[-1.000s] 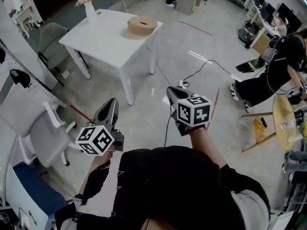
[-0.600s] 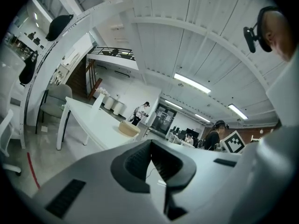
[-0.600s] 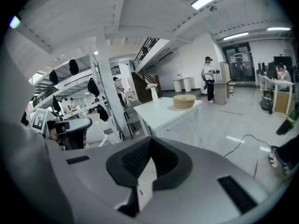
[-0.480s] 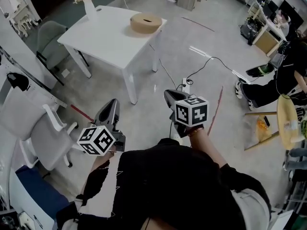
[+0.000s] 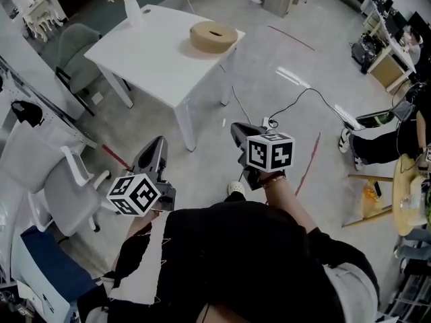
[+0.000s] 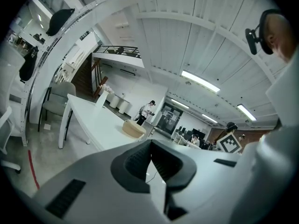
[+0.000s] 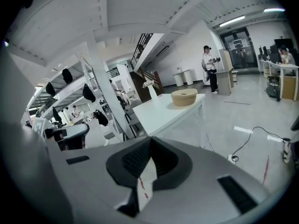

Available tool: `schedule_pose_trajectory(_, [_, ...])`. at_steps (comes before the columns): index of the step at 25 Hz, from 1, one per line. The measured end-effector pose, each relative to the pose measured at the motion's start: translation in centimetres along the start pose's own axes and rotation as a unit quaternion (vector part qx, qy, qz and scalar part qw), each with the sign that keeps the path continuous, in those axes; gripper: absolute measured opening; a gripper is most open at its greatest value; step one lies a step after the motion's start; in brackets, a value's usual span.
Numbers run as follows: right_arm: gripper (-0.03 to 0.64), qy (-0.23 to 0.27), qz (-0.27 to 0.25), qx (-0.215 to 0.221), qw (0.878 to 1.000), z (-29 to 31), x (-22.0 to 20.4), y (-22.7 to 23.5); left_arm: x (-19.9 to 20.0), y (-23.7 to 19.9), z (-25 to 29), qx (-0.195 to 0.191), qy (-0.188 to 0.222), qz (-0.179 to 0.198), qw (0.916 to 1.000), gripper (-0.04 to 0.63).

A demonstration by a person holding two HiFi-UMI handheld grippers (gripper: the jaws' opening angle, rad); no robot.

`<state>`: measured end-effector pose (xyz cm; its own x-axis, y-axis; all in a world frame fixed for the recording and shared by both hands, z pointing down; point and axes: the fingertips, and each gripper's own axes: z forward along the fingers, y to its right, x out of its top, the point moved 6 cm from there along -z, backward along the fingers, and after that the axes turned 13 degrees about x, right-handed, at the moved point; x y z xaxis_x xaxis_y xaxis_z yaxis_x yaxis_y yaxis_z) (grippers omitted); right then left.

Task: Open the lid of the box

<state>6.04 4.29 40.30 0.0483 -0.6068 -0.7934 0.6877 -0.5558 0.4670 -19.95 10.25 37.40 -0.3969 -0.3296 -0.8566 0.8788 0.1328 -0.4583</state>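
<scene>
Well ahead on the white table (image 5: 151,56) sits the round box (image 5: 213,38), lid (image 5: 214,29) on; my left gripper (image 5: 159,142) and right gripper (image 5: 238,128) hover far off, jaws pinched together, empty

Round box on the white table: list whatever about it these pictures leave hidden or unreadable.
- Lid seam of the round box: too small in the head view and both gripper views.
- Its contents: hidden by its top in every view.
- Its far side: hidden by its own body in both gripper views.
- Far leg of the white table: hidden under the tabletop in the head view.
</scene>
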Motion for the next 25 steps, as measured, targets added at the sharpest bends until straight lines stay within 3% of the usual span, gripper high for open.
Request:
schedule_pose_trajectory(17, [0.003,-0.004,-0.013,0.044,0.999,2.3,10.0,13.5,2.2,6.1,13.6,0.031,0.033,-0.002,0.9990,0.009])
schedule_pose_trajectory(25, [0.003,-0.022,-0.022,0.047,0.998,2.6,12.6,18.9,1.3,9.0,19.1,0.023,0.038,-0.013,0.9989,0.009])
